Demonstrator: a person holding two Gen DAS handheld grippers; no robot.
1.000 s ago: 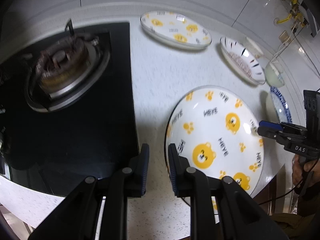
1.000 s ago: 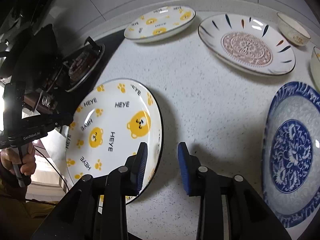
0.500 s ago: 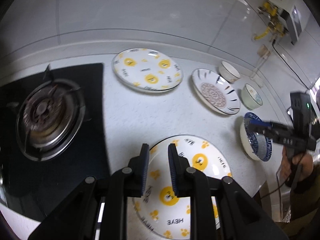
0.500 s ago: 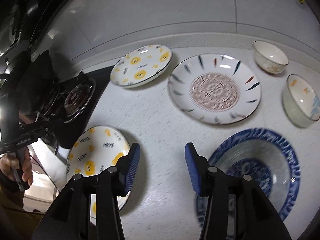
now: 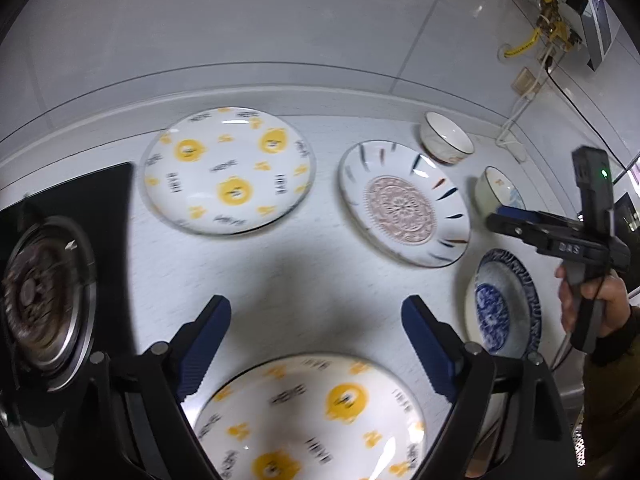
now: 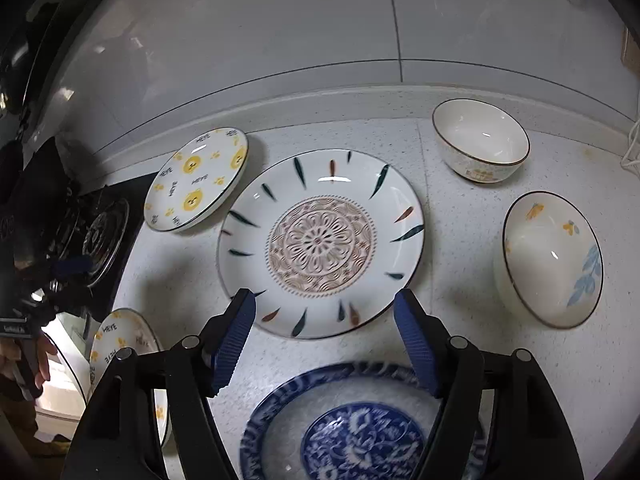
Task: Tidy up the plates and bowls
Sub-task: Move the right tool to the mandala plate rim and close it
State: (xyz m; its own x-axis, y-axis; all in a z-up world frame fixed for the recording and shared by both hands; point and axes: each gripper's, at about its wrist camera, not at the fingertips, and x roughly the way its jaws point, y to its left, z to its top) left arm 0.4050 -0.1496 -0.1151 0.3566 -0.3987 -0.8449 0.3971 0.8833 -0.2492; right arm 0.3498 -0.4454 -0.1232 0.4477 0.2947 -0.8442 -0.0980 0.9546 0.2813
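Observation:
My left gripper (image 5: 316, 320) is open and empty above the near yellow bear plate (image 5: 312, 416), at the counter's front edge. A second bear plate (image 5: 228, 170) lies at the back. The plate with a brown mandala centre (image 5: 402, 208) lies right of it. My right gripper (image 6: 324, 320) is open and empty, above the gap between the mandala plate (image 6: 320, 240) and the blue patterned plate (image 6: 360, 428). Two white bowls (image 6: 480, 140) (image 6: 550, 258) stand at the back right. The right gripper also shows in the left wrist view (image 5: 500, 216).
A black gas hob with a burner (image 5: 36, 296) lies at the counter's left. The grey wall (image 6: 360, 20) rises behind the dishes. A white cable (image 5: 516, 116) and wall socket are at the far right.
Both grippers have opened wide and pulled back and up from the near bear plate. The left one let go of that plate's rim. The right one has swung right, over the blue plate.

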